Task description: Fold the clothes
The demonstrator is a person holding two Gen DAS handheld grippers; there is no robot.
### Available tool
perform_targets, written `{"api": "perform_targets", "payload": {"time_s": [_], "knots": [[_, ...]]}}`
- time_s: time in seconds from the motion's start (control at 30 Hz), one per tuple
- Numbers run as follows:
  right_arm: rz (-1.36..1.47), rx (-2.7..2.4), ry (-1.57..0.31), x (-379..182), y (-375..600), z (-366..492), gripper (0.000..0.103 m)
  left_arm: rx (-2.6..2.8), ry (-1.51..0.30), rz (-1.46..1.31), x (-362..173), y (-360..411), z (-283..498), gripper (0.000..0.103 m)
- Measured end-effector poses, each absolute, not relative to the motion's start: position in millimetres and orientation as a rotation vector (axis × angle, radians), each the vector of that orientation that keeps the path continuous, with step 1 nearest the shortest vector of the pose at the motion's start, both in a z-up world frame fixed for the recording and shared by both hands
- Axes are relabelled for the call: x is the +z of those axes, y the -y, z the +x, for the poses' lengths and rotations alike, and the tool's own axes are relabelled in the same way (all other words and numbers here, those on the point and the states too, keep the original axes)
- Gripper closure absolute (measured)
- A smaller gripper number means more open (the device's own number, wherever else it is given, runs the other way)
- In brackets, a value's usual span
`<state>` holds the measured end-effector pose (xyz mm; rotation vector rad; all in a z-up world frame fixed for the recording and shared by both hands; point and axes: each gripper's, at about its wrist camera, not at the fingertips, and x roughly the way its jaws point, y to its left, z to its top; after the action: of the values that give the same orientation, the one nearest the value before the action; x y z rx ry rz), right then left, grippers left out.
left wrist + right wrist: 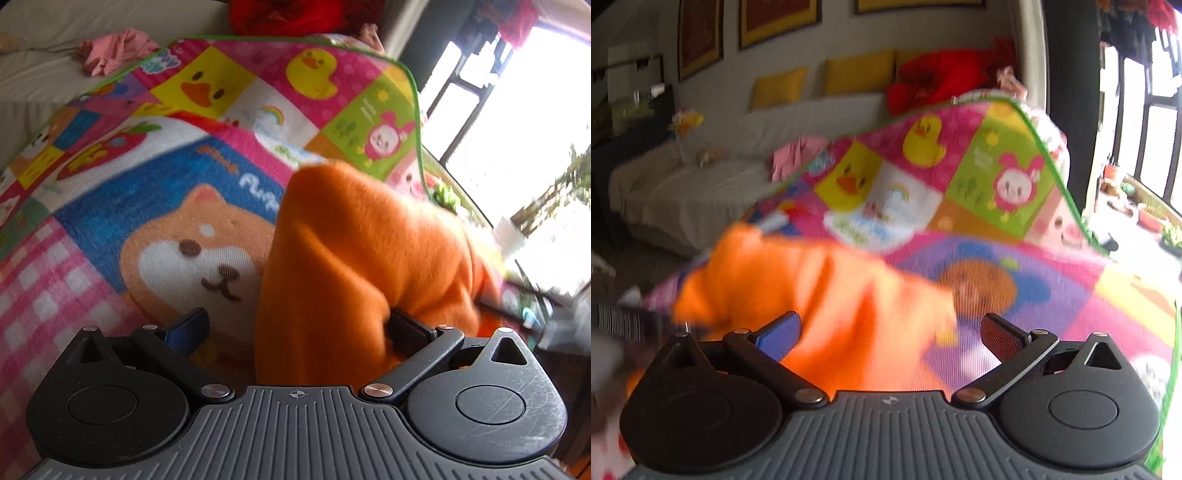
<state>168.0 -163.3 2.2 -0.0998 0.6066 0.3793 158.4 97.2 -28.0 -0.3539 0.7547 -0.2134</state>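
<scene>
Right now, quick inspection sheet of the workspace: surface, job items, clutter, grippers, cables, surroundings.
Surface: cartoon-print mat with green edging, covering the work area.
Job's things: orange fleece garment bunched on the mat, blurred in the right wrist view.
Clutter: pink garment on the white sofa; red bundle behind the mat.
Grippers: left gripper open, orange fleece between the jaws; right gripper open, fleece beside its blue finger.
Cables: nothing seen.
Surroundings: yellow cushions, framed pictures, bright window.
</scene>
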Motion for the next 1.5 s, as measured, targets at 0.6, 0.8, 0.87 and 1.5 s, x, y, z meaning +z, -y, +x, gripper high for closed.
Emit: {"api": "perform_targets", "payload": {"time_s": [0.6,0.8,0.87,1.5], "knots": [[-0.081,0.251,-0.643,-14.2,155.8,217.0,0.0,-0.146,-0.725,-0.167,-12.4,-81.5,188.3,0.0],[-0.192,0.227,-0.591,-19.2,119.5,222.7,0.0,-0.131,-0.719,-0.235,-3.3,-98.4,176.6,0.0],[-0.194,0.224,-0.591,-19.6,119.5,222.4,0.0,-0.15,-0.727,-0.271,-1.2,-104.3,170.5,0.0],[0.36,0.594,-0.775,-18.2,180.5,193.5,0.017,-0.224,-0.837,-0.356,-33.3,-91.1,164.9,0.0]]}}
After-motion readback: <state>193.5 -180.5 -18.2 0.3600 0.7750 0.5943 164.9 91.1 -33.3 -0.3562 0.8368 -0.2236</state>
